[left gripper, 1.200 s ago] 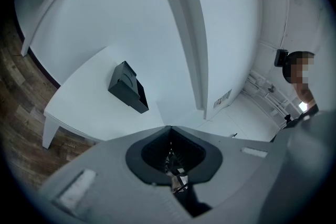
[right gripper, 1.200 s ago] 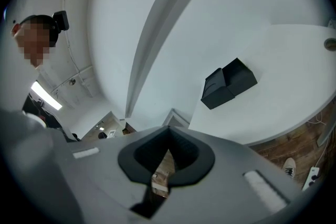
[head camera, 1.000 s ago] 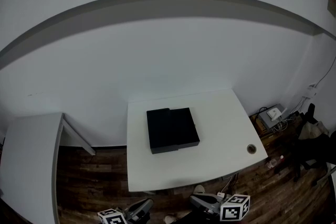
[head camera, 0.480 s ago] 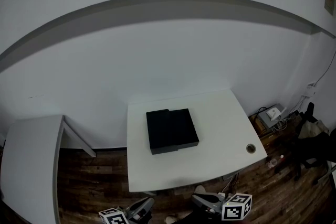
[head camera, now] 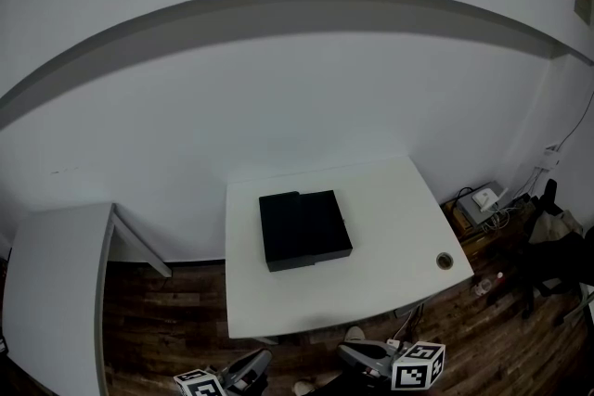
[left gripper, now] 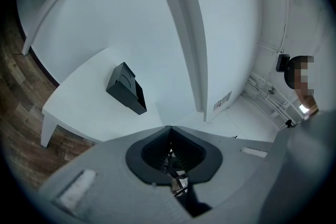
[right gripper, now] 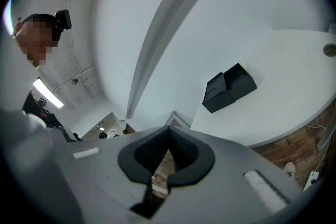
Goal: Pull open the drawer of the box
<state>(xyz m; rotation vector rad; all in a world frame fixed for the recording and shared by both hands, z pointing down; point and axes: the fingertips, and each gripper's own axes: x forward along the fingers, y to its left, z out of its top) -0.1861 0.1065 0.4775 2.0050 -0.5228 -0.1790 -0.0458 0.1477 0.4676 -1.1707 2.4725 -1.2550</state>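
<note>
Head view: the black box (head camera: 304, 229) lies flat on the white desk (head camera: 394, 209), left of the desk's middle and nearer its left edge than its right, clear of all four edges. A round cable hole (head camera: 445, 261) sits by the front right corner. My left gripper (head camera: 260, 357) and right gripper (head camera: 345, 350) are held below the desk's front edge, over the wooden floor (head camera: 167, 311), both well apart from the box. Left gripper view: my fingers (left gripper: 152, 152) are clenched tip to tip with nothing between them, and the box (left gripper: 126, 88) lies far ahead. Right gripper view: my fingers (right gripper: 142, 153) are likewise clenched on nothing, with the box (right gripper: 229, 87) distant on the desk.
</note>
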